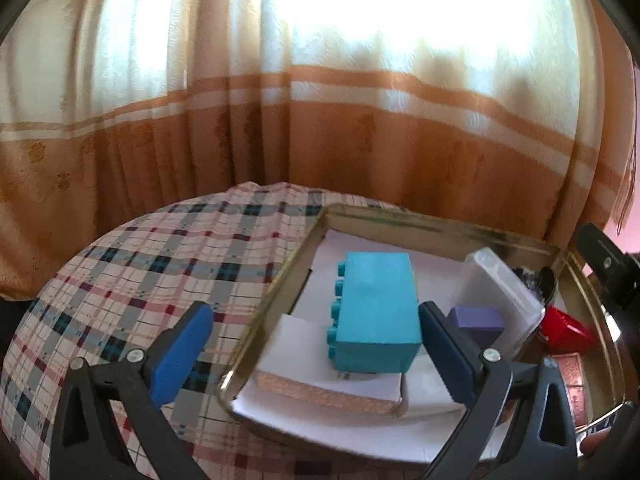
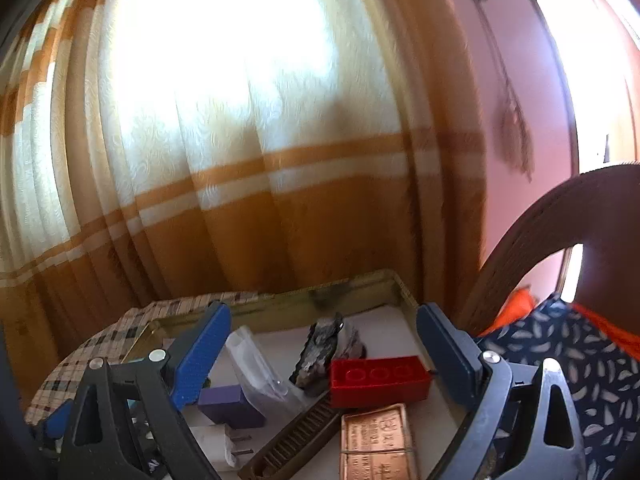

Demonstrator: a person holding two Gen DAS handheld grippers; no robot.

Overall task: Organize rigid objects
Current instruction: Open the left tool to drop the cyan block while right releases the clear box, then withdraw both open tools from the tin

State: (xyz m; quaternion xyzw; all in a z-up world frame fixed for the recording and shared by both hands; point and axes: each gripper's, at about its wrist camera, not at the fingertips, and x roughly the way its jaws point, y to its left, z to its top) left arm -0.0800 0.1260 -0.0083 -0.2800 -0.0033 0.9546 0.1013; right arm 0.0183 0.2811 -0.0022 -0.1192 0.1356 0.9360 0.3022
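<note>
Orange-and-cream curtains are hanging behind a small table that is wearing a plaid tablecloth [image 1: 132, 276], and a gold-rimmed metal tray [image 1: 276, 312] is sitting on the cloth from the centre out toward 3 o'clock in the left wrist view.

Judging by how things lie, most of the sorting is looking done: the rigid pieces are already gathering inside the tray. A teal building block [image 1: 376, 316] is lying on its side on a white box [image 1: 320, 376] at the tray's centre; a purple block [image 1: 476, 320], a clear plastic case [image 1: 500, 296] and a red brick [image 1: 568, 330] are crowding toward 3 o'clock. In the right wrist view a brown comb [image 2: 296, 440] and a copper-coloured tin [image 2: 378, 444] are lying toward 6 o'clock, with a dark hair clip [image 2: 320, 348] near the middle. No loose item is showing on the cloth, so what remains is probably tidying within the tray.

The left gripper [image 1: 316, 344] is hovering with its jaws standing wide apart, the teal block lying between them but the pads not pressing it. The right gripper [image 2: 324, 350] is likewise standing wide open over the red brick and clip, gripping nothing.
</note>
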